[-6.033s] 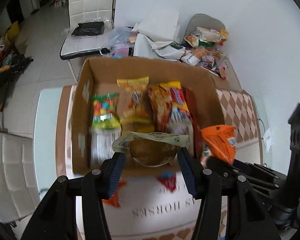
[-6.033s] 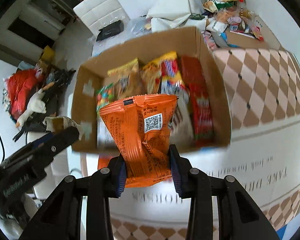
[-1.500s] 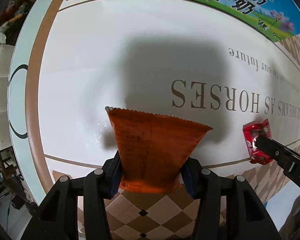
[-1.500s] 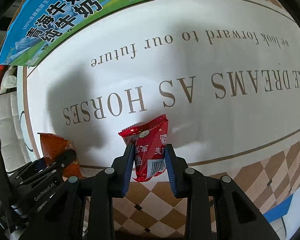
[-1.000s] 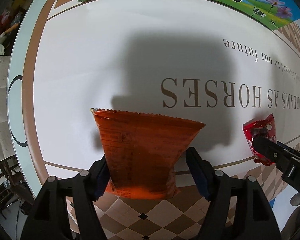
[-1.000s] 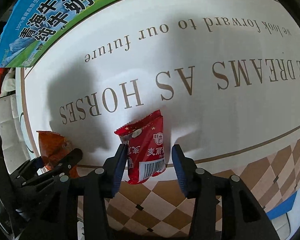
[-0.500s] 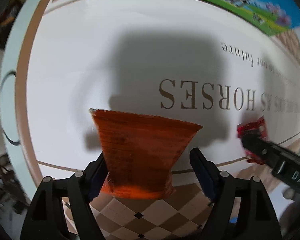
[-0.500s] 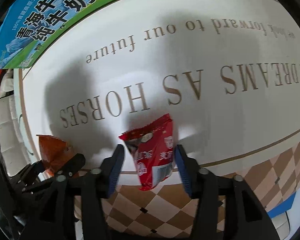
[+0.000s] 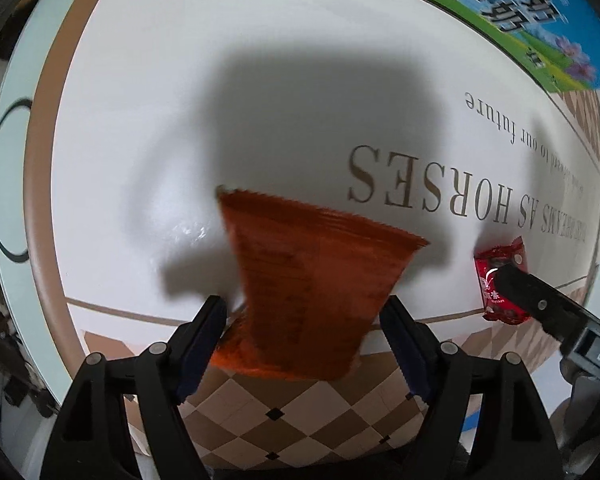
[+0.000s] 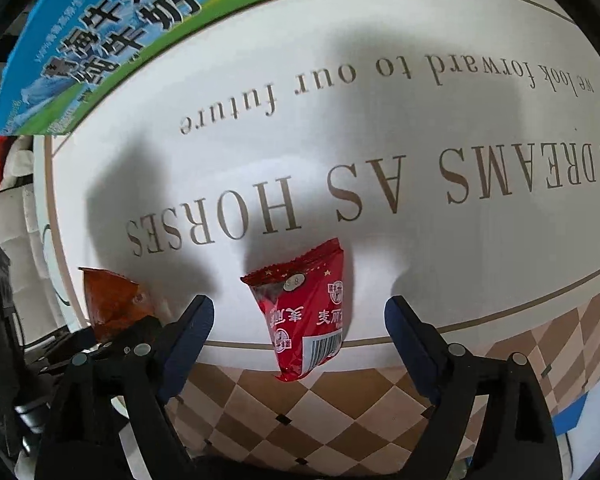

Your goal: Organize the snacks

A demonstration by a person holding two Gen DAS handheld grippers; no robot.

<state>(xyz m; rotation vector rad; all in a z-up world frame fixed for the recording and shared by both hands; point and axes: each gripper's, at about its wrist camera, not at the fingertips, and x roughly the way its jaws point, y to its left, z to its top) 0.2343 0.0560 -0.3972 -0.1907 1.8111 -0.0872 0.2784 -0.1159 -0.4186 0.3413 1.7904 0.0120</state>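
Note:
An orange snack bag [image 9: 312, 292] lies on the white tablecloth [image 9: 220, 120] between the fingers of my left gripper [image 9: 306, 320], which is open around it, jaws clear of its sides. A small red snack packet [image 10: 306, 312] lies on the cloth between the wide-open fingers of my right gripper [image 10: 299, 316], not touching either one. The red packet also shows at the right of the left wrist view [image 9: 498, 280], partly behind the right gripper's finger. The orange bag shows at the left of the right wrist view [image 10: 112, 296].
A blue and green milk carton box [image 10: 112, 28] stands at the far edge of the cloth; it also shows in the left wrist view [image 9: 540, 12]. The cloth has brown lettering and a brown checked border [image 10: 340, 408] near the table's front edge.
Both grippers have opened wider, letting go of the orange bag and the red packet, which now rest on the cloth. The left view has shifted slightly to the left.

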